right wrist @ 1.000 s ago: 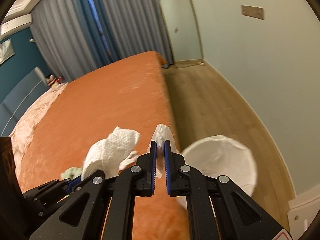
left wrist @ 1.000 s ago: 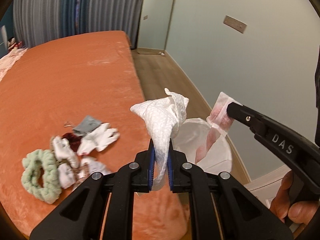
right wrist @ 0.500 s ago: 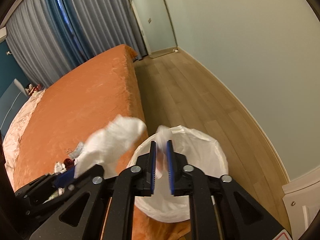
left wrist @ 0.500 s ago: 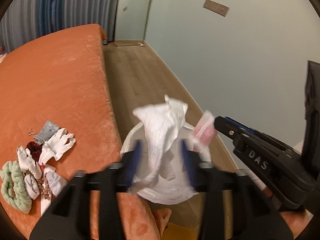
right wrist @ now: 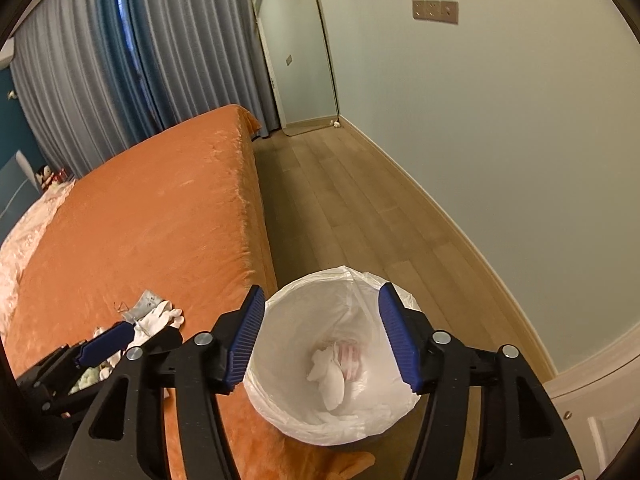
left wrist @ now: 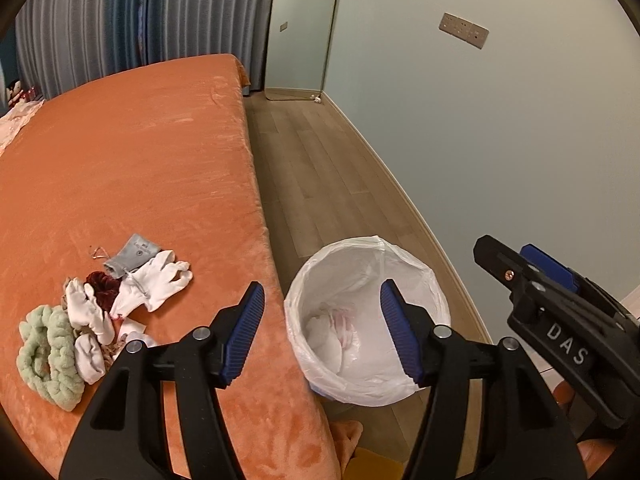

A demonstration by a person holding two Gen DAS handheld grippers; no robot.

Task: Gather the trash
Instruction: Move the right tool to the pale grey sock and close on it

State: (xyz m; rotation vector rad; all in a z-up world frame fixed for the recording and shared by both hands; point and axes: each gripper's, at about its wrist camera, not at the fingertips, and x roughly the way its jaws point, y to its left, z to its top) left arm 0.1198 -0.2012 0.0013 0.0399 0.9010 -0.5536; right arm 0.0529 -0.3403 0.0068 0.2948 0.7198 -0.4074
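A white-lined trash bin [left wrist: 416,272] [right wrist: 360,280] stands on the floor beside the orange bed. Inside it lie a crumpled white tissue [left wrist: 320,336] [right wrist: 328,376] and a pink-and-white wrapper [left wrist: 344,320] [right wrist: 350,356]. My left gripper [left wrist: 322,330] is open and empty above the bin's left rim. My right gripper [right wrist: 322,334] is open and empty right over the bin; it also shows in the left wrist view [left wrist: 520,264] at the right.
On the orange bed [left wrist: 140,168] lies a pile: a green scrunchie [left wrist: 48,356], white gloves or socks [left wrist: 156,284], a dark red scrunchie [left wrist: 102,282], a grey pouch [left wrist: 134,254]. Wooden floor [left wrist: 320,168] runs between bed and pale wall. A mirror [right wrist: 296,52] leans at the far end.
Both grippers opened over the bin. The tissue left my left gripper and the wrapper left my right gripper; both now lie in the bin.
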